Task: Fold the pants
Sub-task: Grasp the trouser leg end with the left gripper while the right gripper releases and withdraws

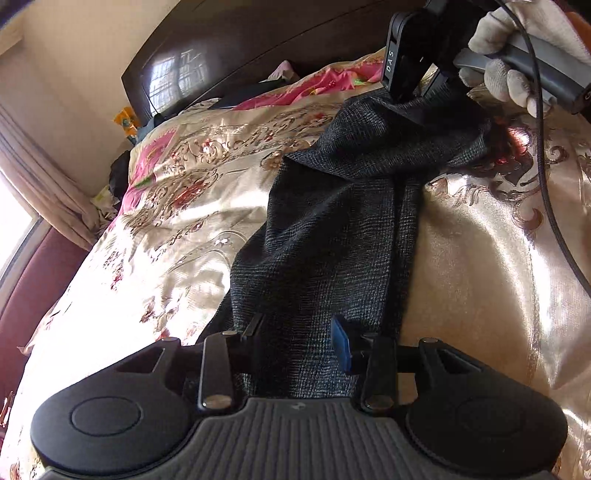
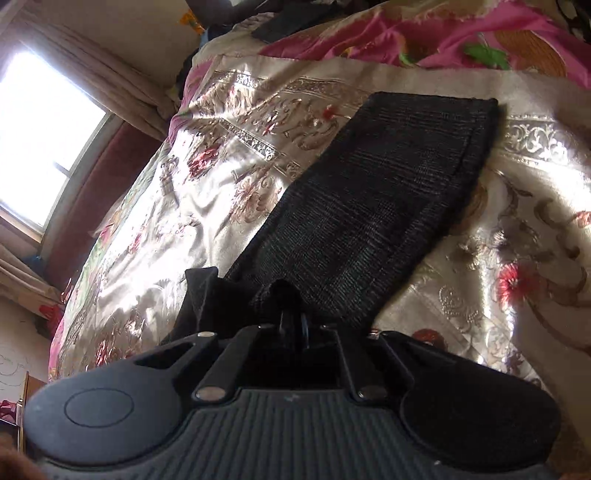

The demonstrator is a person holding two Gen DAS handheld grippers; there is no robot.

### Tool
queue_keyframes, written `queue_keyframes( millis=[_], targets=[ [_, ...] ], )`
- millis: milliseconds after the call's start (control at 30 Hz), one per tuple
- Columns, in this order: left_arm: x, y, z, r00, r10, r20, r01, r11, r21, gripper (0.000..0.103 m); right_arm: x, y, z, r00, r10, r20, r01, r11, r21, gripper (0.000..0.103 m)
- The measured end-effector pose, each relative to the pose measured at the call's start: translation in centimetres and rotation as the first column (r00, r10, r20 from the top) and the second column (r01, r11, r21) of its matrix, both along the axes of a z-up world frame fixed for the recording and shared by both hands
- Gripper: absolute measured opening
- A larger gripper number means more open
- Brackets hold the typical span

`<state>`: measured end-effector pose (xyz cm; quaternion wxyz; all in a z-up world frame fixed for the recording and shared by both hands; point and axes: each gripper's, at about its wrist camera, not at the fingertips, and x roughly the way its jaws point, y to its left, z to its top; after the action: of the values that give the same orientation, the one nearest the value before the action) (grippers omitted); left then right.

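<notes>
Bed (image 1: 480, 258) is covered by a glossy cream floral bedspread (image 2: 229, 177); a dark headboard (image 1: 229, 55) is seen at the far end, a bright window (image 2: 44, 133) with curtain (image 2: 110, 92) at the left.

Pants (image 1: 332, 229) – dark grey woven fabric – are laid on the bedspread as one long strip. In the left wrist view the long axis runs from the near edge up toward the far right. In the right wrist view the far end (image 2: 436, 107) is seen squared off and lying flat, pointed toward the pink pillow area (image 2: 424, 33).

Left gripper (image 1: 301, 332) is angled down over the near part of the strip. Fingers are set apart, one on each side of the fabric, blue pad (image 1: 341, 341) on the right. Whether the pads actually press the cloth cannot be told.

Right gripper (image 2: 293, 314) is pitched down, jaws clenched on a bunched fold of the pants, which is drawn up off the bedspread at the tips. In the left wrist view the same gripper (image 1: 417, 92) is seen at the far right, held by a gloved hand (image 1: 517, 55), cable (image 1: 546, 166) trailing down to the right.
</notes>
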<state>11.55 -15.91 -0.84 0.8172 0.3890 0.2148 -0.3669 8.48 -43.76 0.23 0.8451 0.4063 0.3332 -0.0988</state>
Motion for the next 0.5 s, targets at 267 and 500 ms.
queue_keyframes(
  millis=[267,500],
  targets=[
    [0.0,-3.9,0.3,0.997,-0.071,0.022,0.070,0.997,0.026,0.059,-1.5,-1.9,3.4,0.992,0.090,0.085,-0.084,0.994,-0.074,0.011],
    [-0.4,-5.0,0.3,0.998,-0.060,0.017,0.060,0.998,0.037,0.059,-7.8,-1.8,4.8,0.972,0.135,0.191,-0.123,0.989,-0.077,0.051]
  ],
)
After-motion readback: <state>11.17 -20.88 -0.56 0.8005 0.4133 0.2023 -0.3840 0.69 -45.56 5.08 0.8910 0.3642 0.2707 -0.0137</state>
